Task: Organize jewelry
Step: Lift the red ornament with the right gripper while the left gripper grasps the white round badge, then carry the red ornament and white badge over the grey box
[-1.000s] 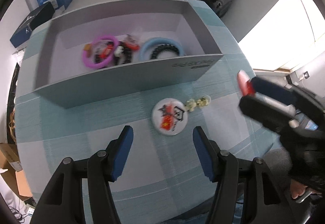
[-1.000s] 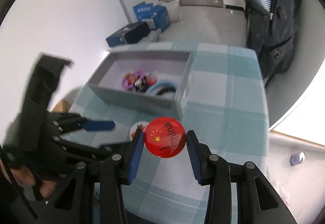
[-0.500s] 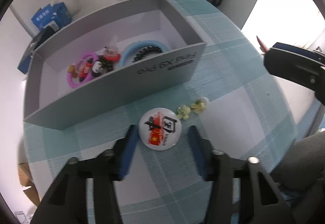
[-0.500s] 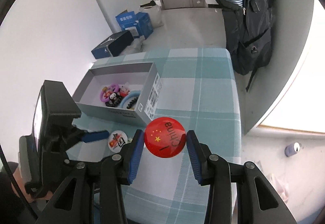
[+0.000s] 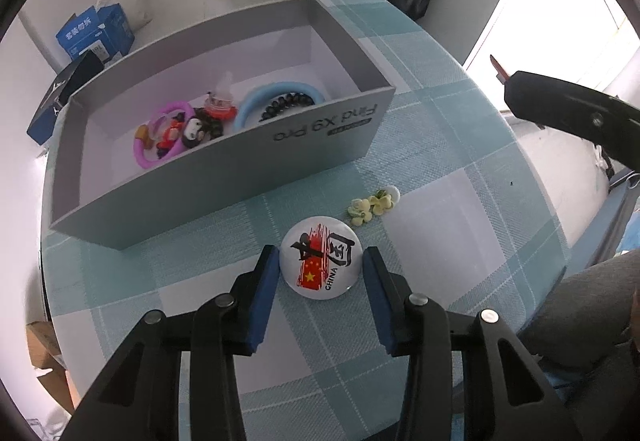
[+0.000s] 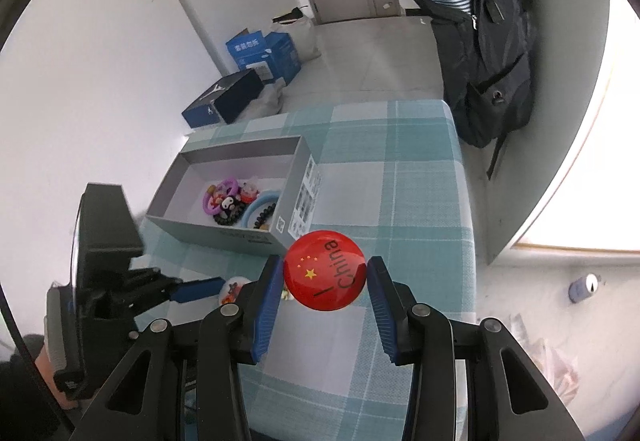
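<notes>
the left gripper [image 5: 322, 273] has just been closing; its 2 blue pads now flank the glossy white round badge [image 5: 321, 263] lying on the woven teal checked tablecloth [image 5: 440, 145], touching its rim on both sides; the right gripper [image 6: 325, 277] is clamped on a domed red china badge [image 6: 325, 269], held above the cloth; 2 small pale yellow flower clips [image 5: 370, 205] lie just beyond the white badge; the grey cardboard box [image 5: 224, 165] holds a purple ring [image 5: 141, 157] and a blue ring [image 5: 248, 105].
</notes>
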Motion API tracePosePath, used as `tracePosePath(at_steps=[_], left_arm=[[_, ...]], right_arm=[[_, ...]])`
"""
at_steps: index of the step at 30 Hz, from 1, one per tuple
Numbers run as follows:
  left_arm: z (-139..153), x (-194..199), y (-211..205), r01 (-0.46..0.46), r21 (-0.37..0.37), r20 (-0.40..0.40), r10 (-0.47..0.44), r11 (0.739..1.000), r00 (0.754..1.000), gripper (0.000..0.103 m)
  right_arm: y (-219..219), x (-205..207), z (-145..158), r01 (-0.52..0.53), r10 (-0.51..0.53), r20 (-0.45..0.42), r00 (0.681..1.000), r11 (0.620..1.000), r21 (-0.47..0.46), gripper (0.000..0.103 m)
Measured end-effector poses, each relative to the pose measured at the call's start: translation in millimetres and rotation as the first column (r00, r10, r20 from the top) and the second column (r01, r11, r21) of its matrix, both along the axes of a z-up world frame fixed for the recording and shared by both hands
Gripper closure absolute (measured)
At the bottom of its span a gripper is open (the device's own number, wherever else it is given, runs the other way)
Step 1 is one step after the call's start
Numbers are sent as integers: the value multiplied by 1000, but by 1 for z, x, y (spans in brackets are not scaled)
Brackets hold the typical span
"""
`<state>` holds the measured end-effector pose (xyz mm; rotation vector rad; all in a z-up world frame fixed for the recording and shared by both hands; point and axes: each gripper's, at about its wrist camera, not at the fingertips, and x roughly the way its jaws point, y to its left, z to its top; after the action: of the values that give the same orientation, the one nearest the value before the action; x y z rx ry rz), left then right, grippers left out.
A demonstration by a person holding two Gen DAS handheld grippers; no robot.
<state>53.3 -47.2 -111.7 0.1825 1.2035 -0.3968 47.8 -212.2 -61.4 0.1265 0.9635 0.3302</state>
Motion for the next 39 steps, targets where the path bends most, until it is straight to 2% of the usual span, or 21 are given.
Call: tracePosePath(at_steps=[2, 6, 14, 18, 25, 28, 32, 39], left_arm=[[4, -1, 5, -11, -28, -1, 11, 1000, 1000, 66], [19, -3, 16, -27, -134, -15, 25, 991, 1000, 66], [61, -8, 28, -37, -228, 65, 54, 973, 996, 66], [76, 6, 46, -98, -274, 74, 123, 957, 990, 66], [99, 29, 65, -142, -330, 108, 187, 933, 976, 66], [101, 38, 72, -163, -343, 110, 212, 925, 971, 66], [98, 51, 83, -198, -366, 69, 238, 909, 969, 66], [84, 70, 93, -261, -384, 3, 284, 886, 959, 66]], right_arm=[[-1, 1, 3, 6, -6, 1, 1000, 1000, 22, 62], [5, 2, 8, -1, 1, 9, 1000, 999, 42, 62], [27, 7, 11, -27, 27, 14, 1000, 999, 45, 62], [38, 11, 17, -40, 39, 16, 999, 997, 62, 62], [61, 31, 37, -83, 81, 34, 996, 994, 66, 62], [67, 40, 48, -100, 96, 49, 994, 991, 85, 62], [76, 56, 57, -124, 120, 45, 992, 987, 99, 62], [96, 83, 45, -193, 192, 10, 981, 980, 41, 62]])
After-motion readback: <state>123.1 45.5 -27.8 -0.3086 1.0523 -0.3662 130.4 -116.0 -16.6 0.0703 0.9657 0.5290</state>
